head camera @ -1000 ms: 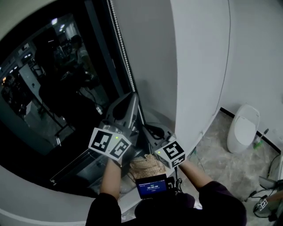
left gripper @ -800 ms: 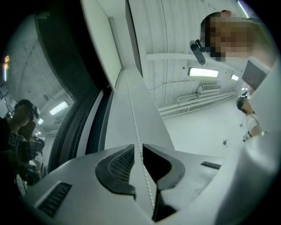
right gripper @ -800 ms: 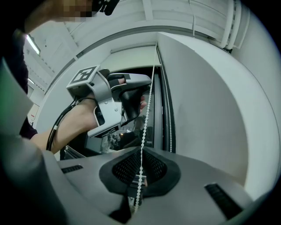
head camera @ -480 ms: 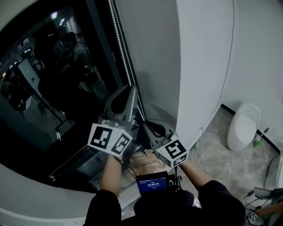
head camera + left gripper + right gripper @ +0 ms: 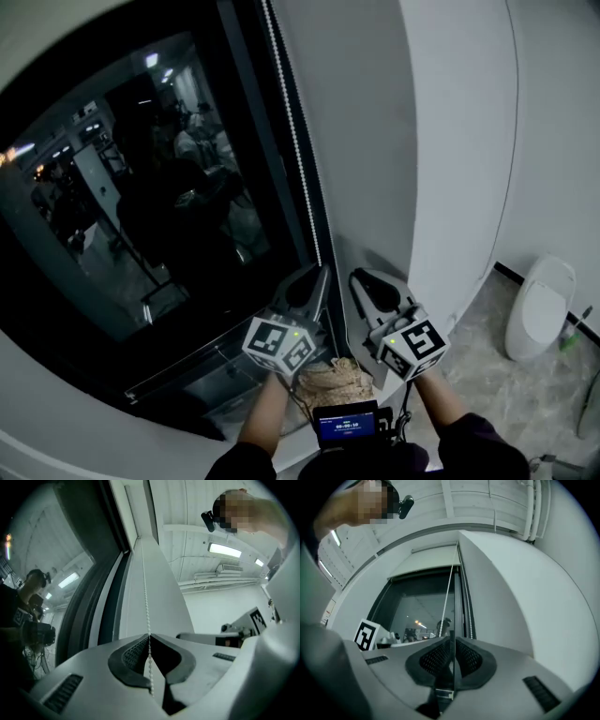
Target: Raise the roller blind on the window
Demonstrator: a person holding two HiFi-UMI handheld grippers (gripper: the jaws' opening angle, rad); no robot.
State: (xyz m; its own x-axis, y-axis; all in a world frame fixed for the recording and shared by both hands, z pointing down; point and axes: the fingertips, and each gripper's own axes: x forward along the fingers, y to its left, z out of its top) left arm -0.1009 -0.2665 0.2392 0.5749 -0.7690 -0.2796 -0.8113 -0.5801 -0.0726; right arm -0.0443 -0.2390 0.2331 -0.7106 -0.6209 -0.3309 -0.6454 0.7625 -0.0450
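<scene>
A white bead chain (image 5: 145,588) runs up beside the dark window (image 5: 169,206). My left gripper (image 5: 149,638) is shut on it, and the chain hangs on down between the pads. In the head view that gripper (image 5: 319,274) sits at the window frame's foot. My right gripper (image 5: 452,639) is shut just to its right (image 5: 361,277), and I see no chain between its pads. One taut strand (image 5: 449,599) passes left of its tips. A second strand (image 5: 467,606) hangs along the frame. The white blind (image 5: 429,562) covers only the top of the window.
A white wall column (image 5: 450,141) stands right of the window. On the tiled floor at the right sits a white rounded fixture (image 5: 542,305). A woven bag (image 5: 333,380) and a small lit screen (image 5: 345,424) are below my hands. People are reflected in the glass.
The left gripper has come down along the chain while the right one has risen, so the two now stand almost level. The head view has tilted up and shows more window.
</scene>
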